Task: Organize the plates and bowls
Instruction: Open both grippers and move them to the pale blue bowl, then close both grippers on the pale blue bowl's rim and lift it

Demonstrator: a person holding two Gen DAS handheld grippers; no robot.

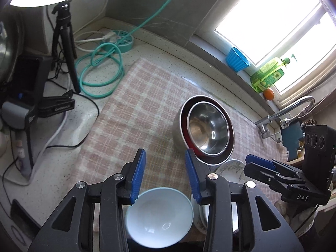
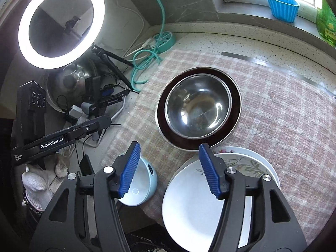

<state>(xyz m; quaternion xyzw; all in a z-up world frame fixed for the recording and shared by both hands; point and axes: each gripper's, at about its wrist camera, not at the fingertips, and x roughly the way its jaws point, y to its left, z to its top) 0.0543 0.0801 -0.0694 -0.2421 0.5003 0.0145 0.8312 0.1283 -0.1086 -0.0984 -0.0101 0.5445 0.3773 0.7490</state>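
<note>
A pale blue bowl (image 1: 159, 216) stands upright on the checked cloth (image 1: 134, 113), just under my left gripper (image 1: 166, 175), which is open with nothing between its blue pads. Further back a steel bowl (image 1: 206, 130) sits nested inside a wider dark-rimmed steel bowl (image 1: 180, 130). In the right wrist view a plain white plate (image 2: 189, 205) lies on a floral plate (image 2: 252, 163). My right gripper (image 2: 170, 167) hangs open above the plate's near-left rim, holding nothing. The blue bowl (image 2: 147, 187) is left of the plates, and the nested steel bowls (image 2: 199, 107) are behind them.
A ring light (image 2: 61, 23) on a black tripod (image 1: 65, 42), a coiled teal hose (image 1: 100, 71) and cables crowd the counter's left. On the windowsill stand a blue cup (image 1: 237, 59), a green soap bottle (image 1: 266, 75) and an orange (image 1: 268, 94). A faucet (image 1: 294, 107) is at the right.
</note>
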